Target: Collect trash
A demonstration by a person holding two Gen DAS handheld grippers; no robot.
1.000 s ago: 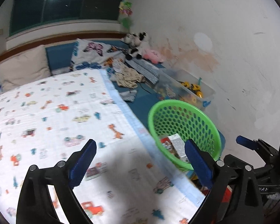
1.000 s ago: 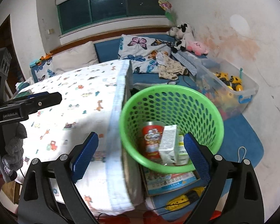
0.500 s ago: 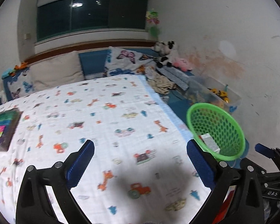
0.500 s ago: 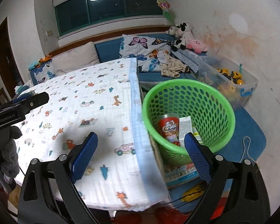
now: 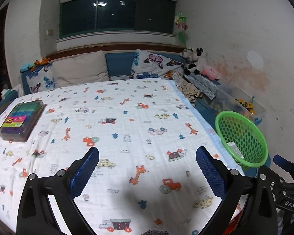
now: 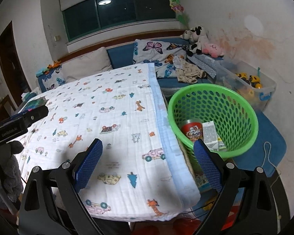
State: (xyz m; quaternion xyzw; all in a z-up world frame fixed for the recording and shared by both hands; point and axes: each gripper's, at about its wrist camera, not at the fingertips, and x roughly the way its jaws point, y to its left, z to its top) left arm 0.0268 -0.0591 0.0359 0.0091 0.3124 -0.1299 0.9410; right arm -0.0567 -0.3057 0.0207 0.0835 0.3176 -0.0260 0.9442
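A green mesh basket [image 6: 233,105] stands on the floor at the table's right edge; it also shows in the left wrist view [image 5: 243,135]. Inside lie a red printed cup [image 6: 192,130] and a white carton [image 6: 210,134]. My left gripper [image 5: 147,168] is open and empty above the table's cartoon-print cloth [image 5: 117,129]. My right gripper [image 6: 147,160] is open and empty over the table's right front corner, left of the basket. The other gripper's body [image 6: 11,125] shows at the left of the right wrist view.
A dark box with a colourful label [image 5: 21,121] lies at the table's left. Behind are a blue sofa with pillows [image 5: 152,64], plush toys [image 5: 198,62] and a clear bin of toys [image 6: 250,84]. A blue mat [image 6: 268,139] and a white cord lie by the basket.
Both grippers have drawn back and swung left, away from the basket, so more of the table shows. The dark box has come into the left wrist view. Both stay open.
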